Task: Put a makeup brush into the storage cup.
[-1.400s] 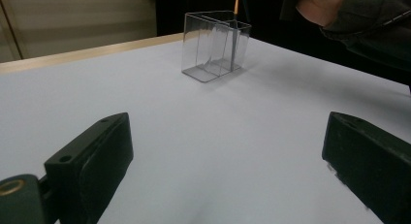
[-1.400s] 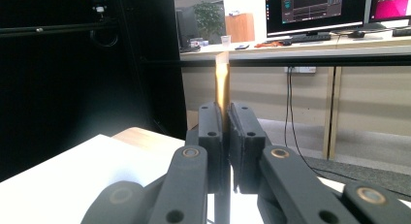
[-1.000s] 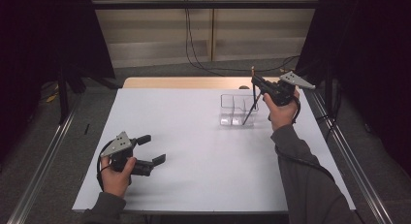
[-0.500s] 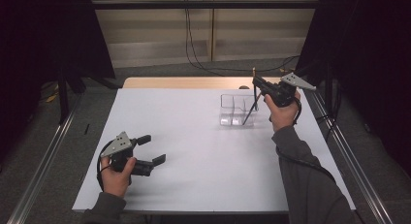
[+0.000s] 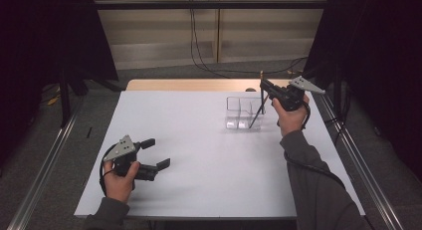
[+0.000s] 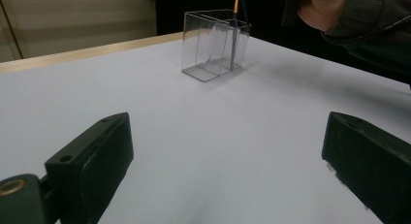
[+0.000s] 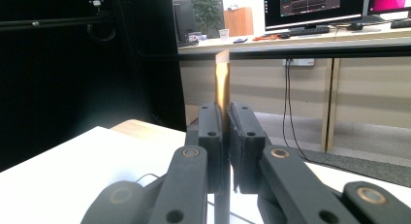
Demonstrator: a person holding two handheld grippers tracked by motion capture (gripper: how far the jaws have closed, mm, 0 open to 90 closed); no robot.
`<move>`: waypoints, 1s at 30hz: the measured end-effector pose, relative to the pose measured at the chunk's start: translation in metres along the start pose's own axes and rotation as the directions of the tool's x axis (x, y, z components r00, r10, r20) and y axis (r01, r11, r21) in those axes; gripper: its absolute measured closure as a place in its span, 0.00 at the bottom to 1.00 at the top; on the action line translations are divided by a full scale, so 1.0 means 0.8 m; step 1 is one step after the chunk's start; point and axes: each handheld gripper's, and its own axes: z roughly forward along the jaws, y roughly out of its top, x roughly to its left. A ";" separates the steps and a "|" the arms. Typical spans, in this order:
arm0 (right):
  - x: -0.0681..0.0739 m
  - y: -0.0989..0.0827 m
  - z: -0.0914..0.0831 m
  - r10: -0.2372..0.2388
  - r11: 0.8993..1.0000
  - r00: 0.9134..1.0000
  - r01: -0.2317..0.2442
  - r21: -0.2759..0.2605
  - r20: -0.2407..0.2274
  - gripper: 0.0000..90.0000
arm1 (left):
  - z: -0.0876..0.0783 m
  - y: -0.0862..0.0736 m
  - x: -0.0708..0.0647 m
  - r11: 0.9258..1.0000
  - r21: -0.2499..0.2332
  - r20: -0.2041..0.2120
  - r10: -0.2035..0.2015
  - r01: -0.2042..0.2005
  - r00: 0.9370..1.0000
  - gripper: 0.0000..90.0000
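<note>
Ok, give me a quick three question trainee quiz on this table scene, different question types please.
1. True or false: the right gripper is shut on the thin dark pen with a gold end.
2. Where does the pen's lower tip sit? A) in the clear plastic divided box B) on the bare white table
3. Fill in: the left gripper is ____.

Key: 1 true; 2 A; 3 open.

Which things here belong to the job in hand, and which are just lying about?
In the job:
- right gripper, fingers shut on the pen
- pen, lower end in the clear box
- clear box

Not in it:
- left gripper, open and holding nothing
- floor cables
</note>
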 end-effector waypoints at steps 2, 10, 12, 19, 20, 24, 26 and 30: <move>0.000 0.000 -0.001 0.001 1.000 1.000 -0.001 0.002 0.003 0.94 | 0.000 0.000 -0.001 1.000 -0.001 0.002 -0.002 0.002 1.000 0.05; -0.001 -0.004 -0.006 0.000 1.000 1.000 0.000 0.007 0.007 0.94 | 0.001 0.000 0.000 1.000 0.002 0.003 0.003 -0.003 1.000 0.05; -0.001 -0.004 -0.008 0.000 1.000 1.000 0.000 0.011 0.003 0.94 | 0.001 0.000 -0.001 1.000 0.001 -0.001 0.000 0.000 1.000 0.05; -0.002 -0.007 -0.012 -0.003 1.000 1.000 0.003 0.017 0.009 0.94 | 0.002 0.000 -0.001 1.000 0.003 0.000 0.000 0.000 1.000 0.05; -0.002 -0.007 -0.013 -0.002 1.000 1.000 0.002 0.018 0.009 0.94 | 0.002 0.000 -0.001 1.000 0.002 -0.001 0.001 -0.001 1.000 0.05; -0.002 -0.009 -0.015 -0.004 1.000 1.000 0.004 0.022 0.011 0.94 | 0.002 0.000 -0.002 1.000 0.002 0.003 -0.001 0.001 1.000 0.05; -0.002 -0.010 -0.016 0.000 1.000 1.000 0.000 0.022 0.010 0.94 | 0.002 0.000 -0.002 1.000 0.002 0.003 -0.002 0.002 1.000 0.05; -0.001 -0.011 -0.018 -0.007 1.000 1.000 0.007 0.026 0.005 0.94 | 0.003 0.000 -0.003 1.000 0.001 0.004 -0.002 0.002 1.000 0.05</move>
